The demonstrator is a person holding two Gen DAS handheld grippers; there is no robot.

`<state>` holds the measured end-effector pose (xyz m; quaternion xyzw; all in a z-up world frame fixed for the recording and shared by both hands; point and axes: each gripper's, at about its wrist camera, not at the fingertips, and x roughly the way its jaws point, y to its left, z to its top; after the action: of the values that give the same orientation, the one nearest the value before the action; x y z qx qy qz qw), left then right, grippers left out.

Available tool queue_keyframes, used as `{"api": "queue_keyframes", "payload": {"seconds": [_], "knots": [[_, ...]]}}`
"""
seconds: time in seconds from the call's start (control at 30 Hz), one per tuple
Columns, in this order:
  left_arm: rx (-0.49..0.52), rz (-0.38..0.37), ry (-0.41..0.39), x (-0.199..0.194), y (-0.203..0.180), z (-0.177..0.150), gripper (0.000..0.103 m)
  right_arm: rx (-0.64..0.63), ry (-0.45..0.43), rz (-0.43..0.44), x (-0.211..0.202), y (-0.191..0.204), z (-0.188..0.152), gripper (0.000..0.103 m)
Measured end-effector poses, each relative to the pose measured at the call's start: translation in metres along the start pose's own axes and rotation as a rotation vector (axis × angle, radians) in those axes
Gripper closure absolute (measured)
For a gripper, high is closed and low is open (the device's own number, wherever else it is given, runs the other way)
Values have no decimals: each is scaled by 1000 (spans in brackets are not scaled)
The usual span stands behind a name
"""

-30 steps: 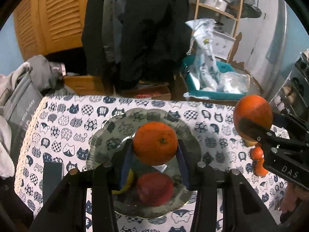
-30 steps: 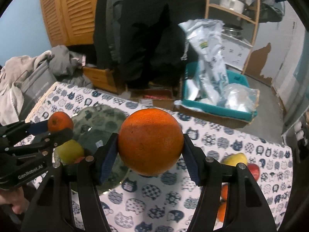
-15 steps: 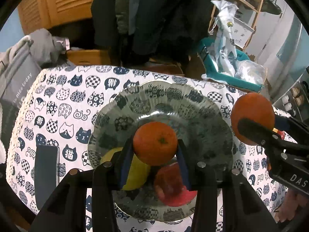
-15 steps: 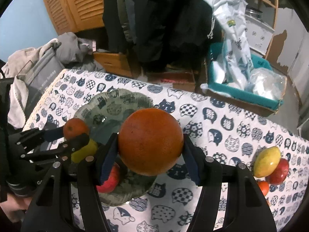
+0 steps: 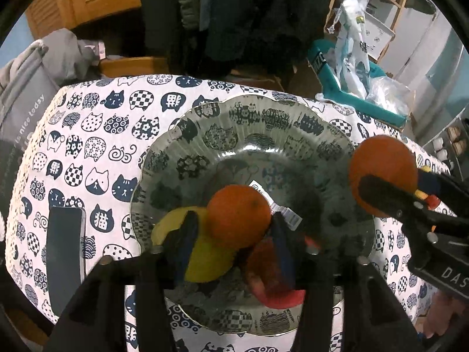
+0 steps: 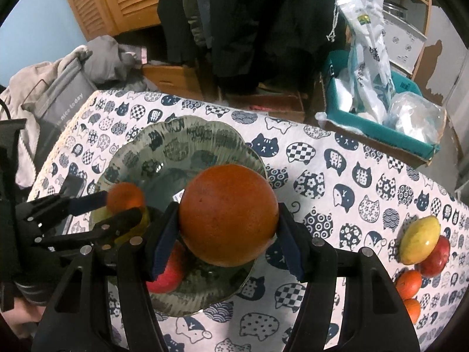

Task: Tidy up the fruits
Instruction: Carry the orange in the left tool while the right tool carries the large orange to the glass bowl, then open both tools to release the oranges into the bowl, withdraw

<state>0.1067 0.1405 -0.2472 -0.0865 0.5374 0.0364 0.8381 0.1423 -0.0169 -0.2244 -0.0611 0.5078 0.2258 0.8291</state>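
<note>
Over the plate (image 5: pixel 187 135), both tools hovered w/ fruit, likely so each piece could be lowered straight into the dish. Left tool (image 5: pixel 234 228) was clamped on a small orange (image 5: pixel 239 215), which sat between its fingers just above a lemon (image 5: pixel 205 261) & a red apple (image 5: pixel 272 281) already in the plate. Right tool (image 6: pixel 227 234) gripped a big orange (image 6: pixel 228 214) over the plate's near-right rim. Apart on the tabletop (image 6: pixel 337 182), at right, lay a mango (image 6: pixel 420 239), another red fruit & two small oranges, prob. waiting their turn
</note>
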Motion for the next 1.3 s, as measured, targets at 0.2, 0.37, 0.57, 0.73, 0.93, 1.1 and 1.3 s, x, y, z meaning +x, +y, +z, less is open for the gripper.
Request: {"api": "queue_keyframes", "payload": {"seconds": [0.2, 0.37, 0.57, 0.73, 0.93, 1.1, 1.3], "knots": [[0, 17, -19, -8, 5, -1, 34, 13, 17, 24, 7, 3, 1, 39], [-17, 49, -26, -15, 15, -5, 34, 19, 43, 47, 17, 7, 1, 39], [-66, 65, -30, -21, 33, -9, 34, 15, 91, 46, 33, 14, -4, 38], [-93, 71, -24, -23, 44, -12, 34, 18, 130, 44, 42, 16, -8, 37], [-105, 64, -32, -28, 47, -12, 34, 15, 150, 32, 45, 18, -10, 35], [-96, 60, -40, -33, 43, -12, 34, 35, 104, 54, 33, 14, -5, 30], [-94, 48, -63, -46, 38, -11, 34, 50, 45, 49, 7, 12, 5, 30]]}}
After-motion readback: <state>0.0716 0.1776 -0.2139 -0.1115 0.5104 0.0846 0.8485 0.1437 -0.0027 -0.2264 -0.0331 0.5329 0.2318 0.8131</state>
